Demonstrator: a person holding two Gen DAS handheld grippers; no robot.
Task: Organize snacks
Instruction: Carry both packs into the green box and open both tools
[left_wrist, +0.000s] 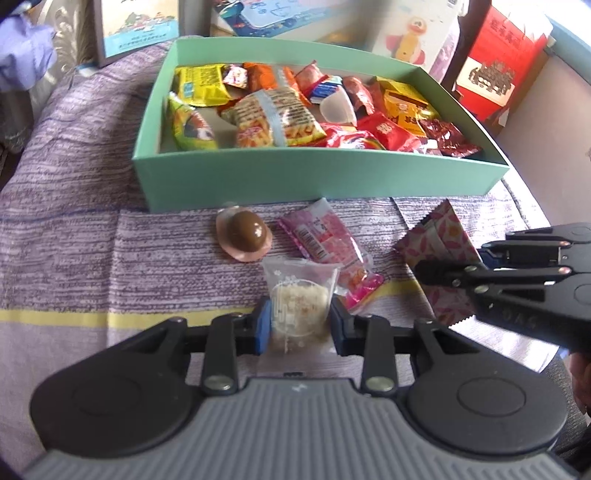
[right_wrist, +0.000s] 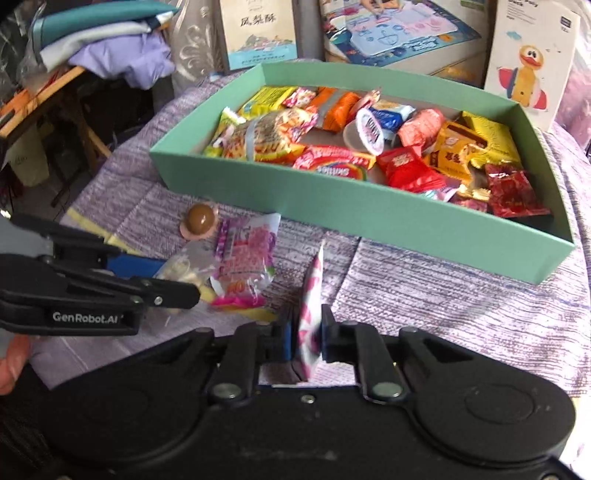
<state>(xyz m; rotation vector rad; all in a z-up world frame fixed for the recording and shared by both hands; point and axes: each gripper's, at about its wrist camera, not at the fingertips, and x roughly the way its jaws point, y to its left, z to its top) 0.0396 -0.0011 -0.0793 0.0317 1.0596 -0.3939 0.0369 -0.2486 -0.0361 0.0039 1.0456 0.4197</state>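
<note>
My left gripper (left_wrist: 300, 325) is shut on a clear packet (left_wrist: 299, 299) with a pale crumbly cake inside, low over the purple striped cloth. To its right, my right gripper (right_wrist: 306, 332) is shut on a pink-and-white patterned packet (right_wrist: 312, 288), held edge-on between the blue pads. On the cloth between them and the box lie a brown chocolate dome on a pink base (left_wrist: 245, 232) and a pink wrapped snack (left_wrist: 325, 236). Behind stands the open green box (left_wrist: 321, 173), filled with several colourful snack packs.
Picture boxes (right_wrist: 258, 33) and a duck-printed box (right_wrist: 532, 59) stand upright behind the green box. A red carton (left_wrist: 498, 62) is at the far right. Folded clothes (right_wrist: 110, 48) lie on a wooden table beyond the cloth's left edge.
</note>
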